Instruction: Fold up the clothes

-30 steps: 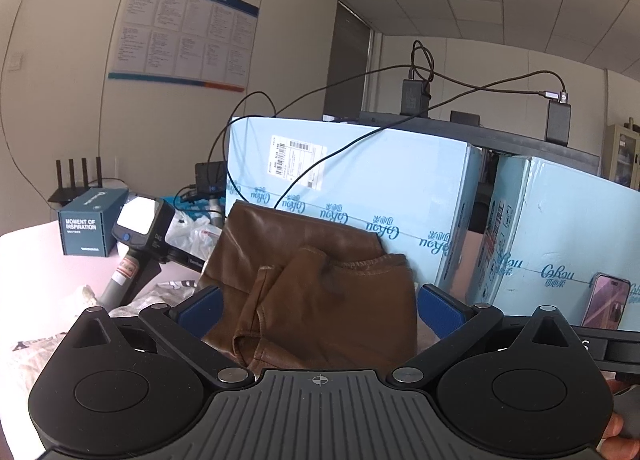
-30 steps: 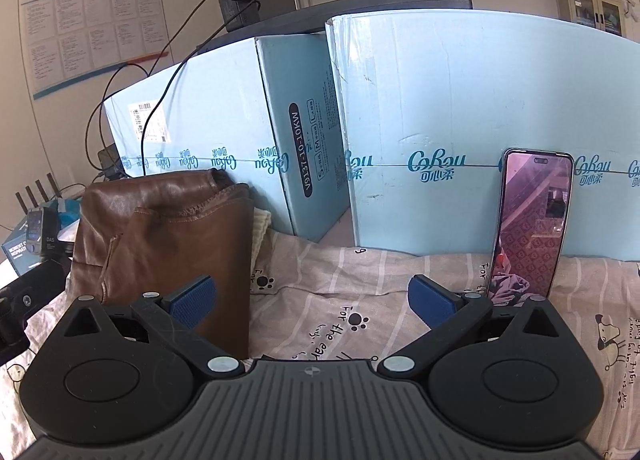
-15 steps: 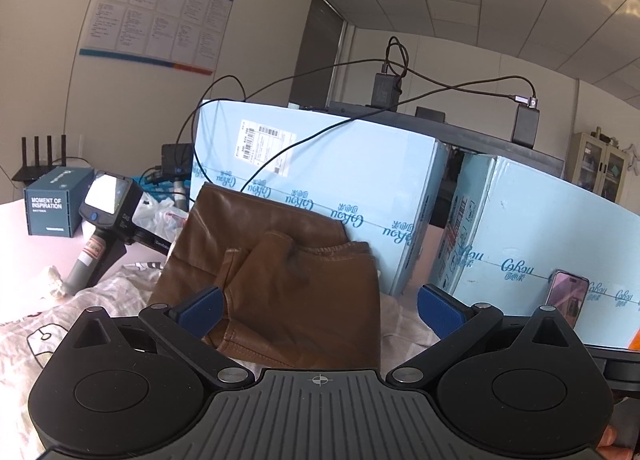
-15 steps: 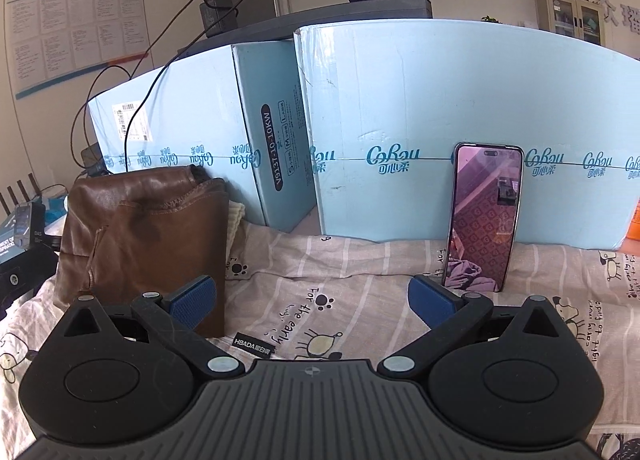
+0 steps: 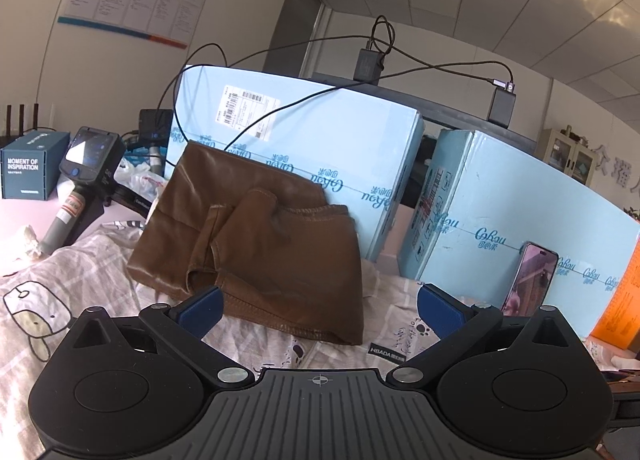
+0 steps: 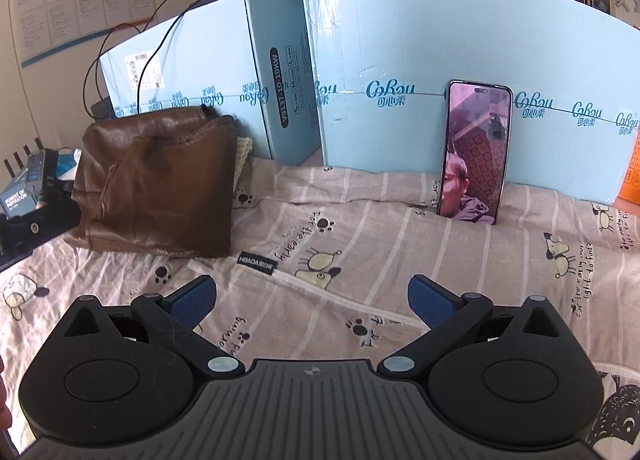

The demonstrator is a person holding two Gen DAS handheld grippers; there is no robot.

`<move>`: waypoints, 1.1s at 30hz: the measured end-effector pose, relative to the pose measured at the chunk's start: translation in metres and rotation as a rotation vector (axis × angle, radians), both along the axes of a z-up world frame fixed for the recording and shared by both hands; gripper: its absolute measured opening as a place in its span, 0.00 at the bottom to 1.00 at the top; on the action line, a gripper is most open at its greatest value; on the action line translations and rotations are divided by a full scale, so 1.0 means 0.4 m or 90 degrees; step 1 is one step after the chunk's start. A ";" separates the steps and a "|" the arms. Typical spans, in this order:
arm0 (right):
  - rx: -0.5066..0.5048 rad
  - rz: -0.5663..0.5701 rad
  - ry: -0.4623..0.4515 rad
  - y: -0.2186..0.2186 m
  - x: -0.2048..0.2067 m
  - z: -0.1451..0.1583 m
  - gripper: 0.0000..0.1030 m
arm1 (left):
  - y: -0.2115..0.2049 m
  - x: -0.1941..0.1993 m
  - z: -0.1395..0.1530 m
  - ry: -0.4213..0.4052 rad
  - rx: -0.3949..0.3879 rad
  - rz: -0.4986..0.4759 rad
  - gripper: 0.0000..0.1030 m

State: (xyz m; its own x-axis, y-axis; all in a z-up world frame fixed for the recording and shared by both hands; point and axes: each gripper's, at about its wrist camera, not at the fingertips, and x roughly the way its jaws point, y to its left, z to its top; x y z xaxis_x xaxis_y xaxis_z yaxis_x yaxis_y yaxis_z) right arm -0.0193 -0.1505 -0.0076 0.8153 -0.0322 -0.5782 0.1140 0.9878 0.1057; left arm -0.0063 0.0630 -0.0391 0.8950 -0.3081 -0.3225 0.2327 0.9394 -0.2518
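Clearly, both of my grippers hung free above the striped pinkish sheet printed with cartoon dogs and paw marks, which covered the bench. My left gripper had its jaws released wide, nothing between the blue pads, and the near hem of the folded brown leather-look garment lay just beyond its left pad in the lower middle of the left wrist view. My right gripper was likewise spread apart and empty, over bare sheet in the lower half of the right wrist view.

The garment sat folded into a rough rectangle at the left middle of the right wrist view, its far edge propped against the first of two pale blue cardboard cartons. A cream cloth peeked out at its right edge. A small black label showed on the sheet just beside the garment's near right corner.

Right of centre in the right wrist view, a smartphone with a lit screen stood upright against the second carton. At the left of the left wrist view I saw a dark blue box with white lettering and a black handheld device with a small screen.
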 end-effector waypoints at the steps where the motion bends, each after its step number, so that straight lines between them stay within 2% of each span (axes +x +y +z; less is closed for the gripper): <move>1: -0.001 -0.003 0.002 -0.002 -0.014 -0.007 1.00 | 0.003 -0.002 -0.004 0.002 0.002 -0.003 1.00; 7: 0.004 -0.052 0.013 -0.038 -0.113 -0.047 1.00 | 0.001 -0.026 -0.019 -0.007 0.002 -0.040 1.00; 12: 0.013 -0.108 -0.004 -0.099 -0.213 -0.077 1.00 | -0.058 -0.043 -0.025 -0.014 0.009 -0.118 1.00; 16: -0.009 -0.186 -0.046 -0.189 -0.310 -0.086 1.00 | -0.127 -0.059 -0.017 -0.032 0.022 -0.186 1.00; 20: -0.022 -0.287 -0.069 -0.307 -0.412 -0.084 1.00 | -0.210 -0.072 0.001 -0.081 0.024 -0.229 1.00; 23: -0.032 -0.364 -0.096 -0.403 -0.491 -0.082 1.00 | -0.304 -0.077 0.016 -0.122 0.044 -0.255 1.00; 26: -0.036 -0.422 -0.134 -0.495 -0.550 -0.081 1.00 | -0.409 -0.075 0.028 -0.136 0.041 -0.317 1.00; 29: -0.086 -0.546 -0.224 -0.596 -0.612 -0.082 1.00 | -0.527 -0.065 0.044 -0.122 0.029 -0.381 1.00; 31: -0.122 -0.621 -0.257 -0.648 -0.632 -0.078 1.00 | -0.603 -0.073 0.053 -0.119 0.012 -0.414 1.00; 33: -0.117 -0.662 -0.299 -0.714 -0.652 -0.065 1.00 | -0.663 -0.086 0.056 -0.120 -0.013 -0.435 1.00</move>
